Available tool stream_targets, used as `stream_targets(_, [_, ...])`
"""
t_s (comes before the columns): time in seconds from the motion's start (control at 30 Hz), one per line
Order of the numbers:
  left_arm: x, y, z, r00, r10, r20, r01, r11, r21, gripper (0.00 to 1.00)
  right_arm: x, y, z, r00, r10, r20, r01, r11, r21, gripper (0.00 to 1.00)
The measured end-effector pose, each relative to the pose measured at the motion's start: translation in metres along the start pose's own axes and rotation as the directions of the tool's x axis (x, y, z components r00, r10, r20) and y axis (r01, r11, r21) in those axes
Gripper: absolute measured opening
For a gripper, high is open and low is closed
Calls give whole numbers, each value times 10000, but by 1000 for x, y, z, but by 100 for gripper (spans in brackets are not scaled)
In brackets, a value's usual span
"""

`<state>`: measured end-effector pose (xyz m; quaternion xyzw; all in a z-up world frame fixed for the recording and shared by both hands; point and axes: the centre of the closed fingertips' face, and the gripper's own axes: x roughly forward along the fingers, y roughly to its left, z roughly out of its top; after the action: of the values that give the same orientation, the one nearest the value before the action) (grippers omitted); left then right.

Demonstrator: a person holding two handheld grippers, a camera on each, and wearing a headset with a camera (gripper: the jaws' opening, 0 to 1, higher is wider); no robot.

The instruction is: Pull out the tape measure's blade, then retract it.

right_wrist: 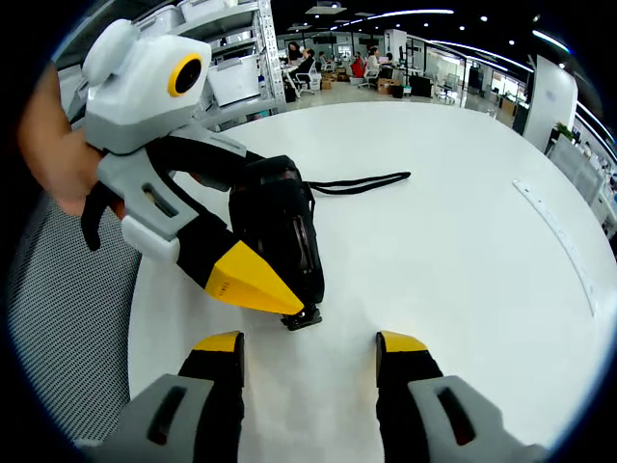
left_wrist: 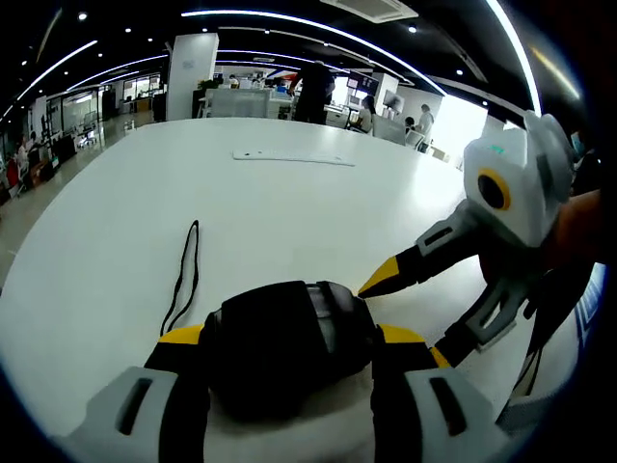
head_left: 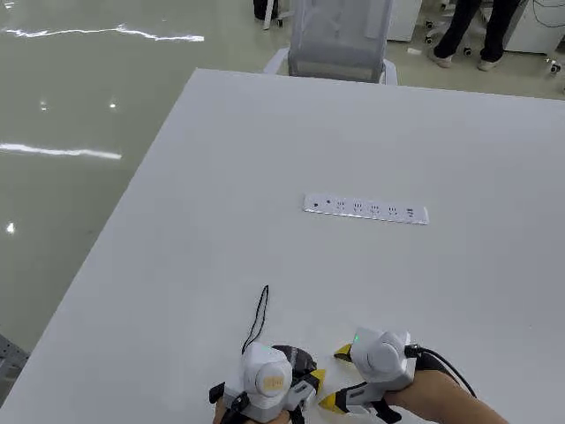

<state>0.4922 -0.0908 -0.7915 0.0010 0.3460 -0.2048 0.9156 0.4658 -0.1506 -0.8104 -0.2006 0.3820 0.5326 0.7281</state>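
The black tape measure (left_wrist: pixel 285 345) sits at the near edge of the white table (head_left: pixel 353 150), and my left gripper (left_wrist: pixel 289 338) is shut on its case from both sides. Its black wrist strap (head_left: pixel 258 316) trails away across the table. In the right gripper view the case (right_wrist: pixel 278 227) rests on the table with its small blade hook (right_wrist: pixel 305 318) sticking out at the bottom front. My right gripper (right_wrist: pixel 308 347) is open just short of that hook, with nothing between its fingers. In the head view the right gripper (head_left: pixel 335 377) stands just right of the left gripper (head_left: pixel 296 369).
A white power strip (head_left: pixel 365 209) lies mid-table, well beyond the grippers. A grey chair (head_left: pixel 340 40) stands at the table's far edge, with a person's legs (head_left: pixel 468 31) behind it. The table's left edge runs diagonally, close to the left gripper.
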Motion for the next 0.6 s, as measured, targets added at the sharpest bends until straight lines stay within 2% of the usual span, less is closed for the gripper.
stream_targets(0.1, [1,0,-1,10000,-73,-61,73,10000,36,65,-3,3,8,9989,54,468,-94,9962,862,58])
stream_targets(0.23, [-1,0,0,9991,-271,-311,273,9996,62,65,-8,1,13,9978,-203,629,145,9957,915,67])
stream_targets(0.33, [-5,1,0,9985,-413,-347,414,9991,23,64,-12,-1,15,9965,-424,722,349,9942,1020,73])
stream_targets(0.43, [-6,-3,-1,9951,-839,-521,816,9957,-447,68,-15,-3,13,9956,-557,756,462,9915,1220,79])
stream_targets(0.5, [-9,-5,6,9923,-1227,-170,1219,9917,-408,74,-19,-2,10,9956,-563,746,456,9894,1382,79])
stream_targets(0.53, [-10,-6,11,9907,-1359,17,1359,9905,-223,76,-20,-2,8,9956,-584,735,477,9889,1409,81])
stream_targets(0.6, [-15,-4,15,9863,-1641,135,1636,9859,341,80,-25,-3,4,9945,-739,740,624,9872,1464,85])
